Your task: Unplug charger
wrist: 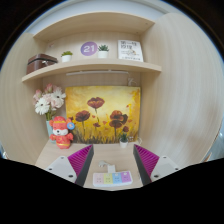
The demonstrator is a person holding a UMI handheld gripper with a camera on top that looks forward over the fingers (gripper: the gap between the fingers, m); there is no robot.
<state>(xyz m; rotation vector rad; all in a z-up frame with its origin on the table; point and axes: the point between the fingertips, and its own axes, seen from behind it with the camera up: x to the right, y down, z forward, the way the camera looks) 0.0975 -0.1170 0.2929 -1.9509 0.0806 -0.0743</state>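
Magenta pads line the inner faces of your claw, and its two fingers stand wide apart with nothing held between them. One pad sits to the left, the other to the right, both pointing ahead over a pale bench.

Take the flower painting as your landmark: a wide yellow picture of red poppies leaning against the back wall, straight ahead of the claw. In front of the painting, low down between your fingers, lies a small flat card or tray of pastel squares. Left of the painting stands an orange fox figurine, with a bunch of pale flowers above it. Above the painting runs a wooden shelf carrying a dark box, two small potted plants, a round purple sign and a framed print.

The charger is hard to make out. A small dark-and-white object sits at the painting's lower right edge, just beyond your right finger; that may be it, but you cannot tell for certain, nor which way its long axis runs. If so, it lies ahead and slightly right, so you would likely need to advance and shift right.
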